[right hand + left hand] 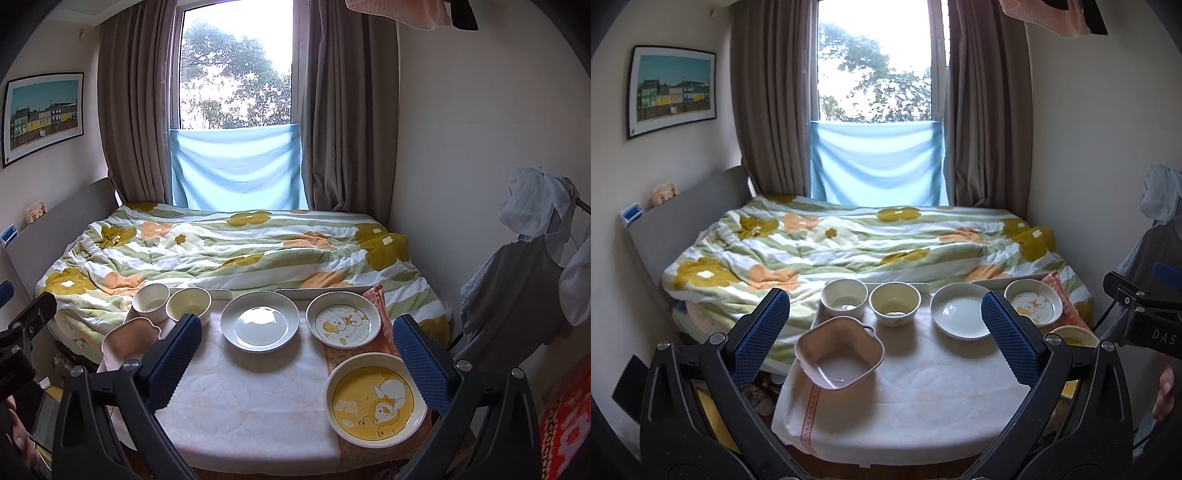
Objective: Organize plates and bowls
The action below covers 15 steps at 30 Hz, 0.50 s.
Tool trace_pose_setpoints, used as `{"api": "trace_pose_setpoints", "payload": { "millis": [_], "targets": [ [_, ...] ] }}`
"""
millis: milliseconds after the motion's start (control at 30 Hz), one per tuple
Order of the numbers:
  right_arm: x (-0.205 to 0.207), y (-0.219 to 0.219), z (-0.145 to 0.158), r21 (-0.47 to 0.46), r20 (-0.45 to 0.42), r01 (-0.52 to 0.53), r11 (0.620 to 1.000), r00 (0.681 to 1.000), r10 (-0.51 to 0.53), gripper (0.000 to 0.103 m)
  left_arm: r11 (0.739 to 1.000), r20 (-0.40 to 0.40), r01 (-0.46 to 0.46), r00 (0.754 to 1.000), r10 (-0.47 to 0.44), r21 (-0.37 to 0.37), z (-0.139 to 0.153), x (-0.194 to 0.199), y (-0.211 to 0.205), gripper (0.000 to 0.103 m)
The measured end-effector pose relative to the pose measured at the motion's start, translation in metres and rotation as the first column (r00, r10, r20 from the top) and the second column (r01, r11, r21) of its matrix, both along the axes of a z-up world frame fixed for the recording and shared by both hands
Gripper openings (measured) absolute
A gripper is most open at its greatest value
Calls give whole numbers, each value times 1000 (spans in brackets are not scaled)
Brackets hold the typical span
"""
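Note:
On a small cloth-covered table point(916, 398) stand a pink square bowl point(839, 353) at the left edge, a white round bowl point(844, 297), a cream bowl point(894, 303), a plain white plate point(960, 316), a duck-print plate point(1033, 302) and a yellow plate point(376, 398). The same dishes show in the right wrist view: pink bowl point(127, 341), white bowl point(150, 302), cream bowl point(188, 304), white plate point(259, 319), duck plate point(343, 319). My left gripper point(885, 332) is open and empty above the table. My right gripper point(297, 349) is open and empty.
A bed with a flowered quilt point(857, 243) lies right behind the table. Curtains and a window stand beyond. Clothes hang on a rack point(543, 258) at the right. A red patterned item point(565, 424) sits at the lower right. The table point(236, 406) has bare cloth at its front middle.

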State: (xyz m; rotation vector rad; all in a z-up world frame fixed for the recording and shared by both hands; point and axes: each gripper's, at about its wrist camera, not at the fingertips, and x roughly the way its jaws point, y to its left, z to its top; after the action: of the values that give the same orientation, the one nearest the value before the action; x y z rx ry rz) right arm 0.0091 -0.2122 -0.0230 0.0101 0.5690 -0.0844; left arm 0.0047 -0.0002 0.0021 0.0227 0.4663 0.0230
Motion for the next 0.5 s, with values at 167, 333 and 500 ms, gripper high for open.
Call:
{"api": "trace_pose_setpoints", "payload": {
  "millis": [167,333,500],
  "targets": [
    [0,2,0,-2,-4,-1,1000,1000,1,103,1000,-8,-8,1000,8,3,0,2,6,103],
    [2,7,-1,4,-6,0,1000,1000,0,103,1000,-7,-7,1000,7,6,-1,6,11,103],
    [2,-1,-13,34,-50,32,999,998,-30,103,999,-62,52,997,-51,12,-13,25,2,103]
  ]
}}
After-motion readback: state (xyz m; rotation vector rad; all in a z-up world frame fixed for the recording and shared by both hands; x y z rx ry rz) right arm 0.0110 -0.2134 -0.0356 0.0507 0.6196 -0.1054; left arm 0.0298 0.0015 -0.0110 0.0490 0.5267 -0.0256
